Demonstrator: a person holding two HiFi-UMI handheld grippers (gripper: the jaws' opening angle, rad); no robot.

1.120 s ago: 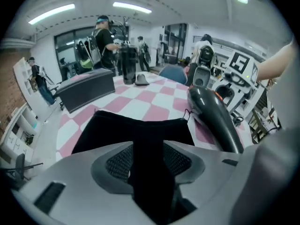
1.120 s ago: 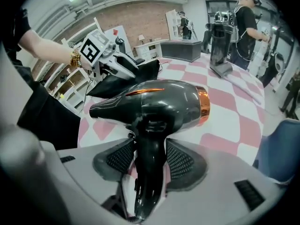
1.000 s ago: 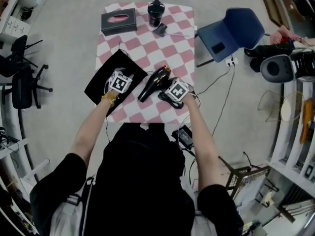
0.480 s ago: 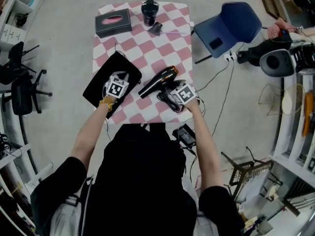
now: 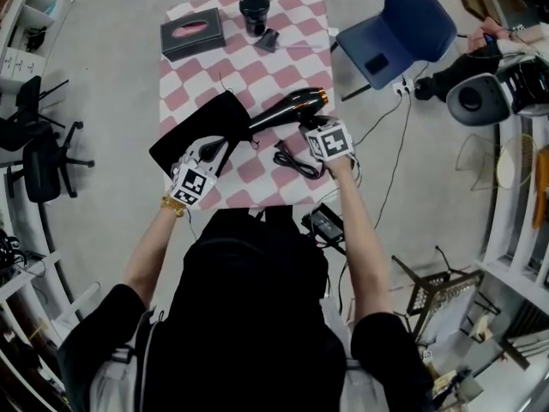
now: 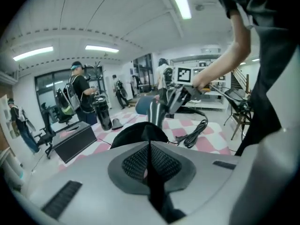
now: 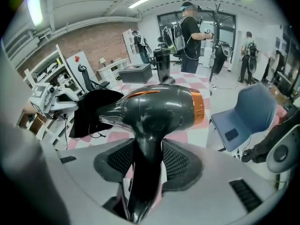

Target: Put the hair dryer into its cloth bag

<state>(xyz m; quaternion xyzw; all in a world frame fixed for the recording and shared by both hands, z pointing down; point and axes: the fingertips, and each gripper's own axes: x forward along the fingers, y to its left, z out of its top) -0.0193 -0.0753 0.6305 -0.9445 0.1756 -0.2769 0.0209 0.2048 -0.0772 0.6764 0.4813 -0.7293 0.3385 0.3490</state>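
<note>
The black hair dryer (image 5: 287,110) with its orange ring hangs above the pink-checked table (image 5: 283,67). My right gripper (image 5: 319,131) is shut on its handle; in the right gripper view the handle (image 7: 145,163) stands upright between the pads, barrel (image 7: 159,108) across the top. The black cloth bag (image 5: 202,131) lies at the table's left edge. My left gripper (image 5: 213,150) is shut on the bag's near edge, and a strip of black cloth (image 6: 151,182) is pinched between its jaws, with the bag (image 6: 138,132) bunched up ahead.
The dryer's black cord (image 5: 296,160) trails coiled on the table. At the far end stand a dark tissue box (image 5: 193,37), a black cylinder (image 5: 255,9) and a small nozzle (image 5: 268,39). A blue chair (image 5: 399,41) stands right of the table. Several people stand beyond it.
My left gripper has shut on the bag's edge and lifted it. My right gripper has raised the hair dryer off the table and carried it farther away.
</note>
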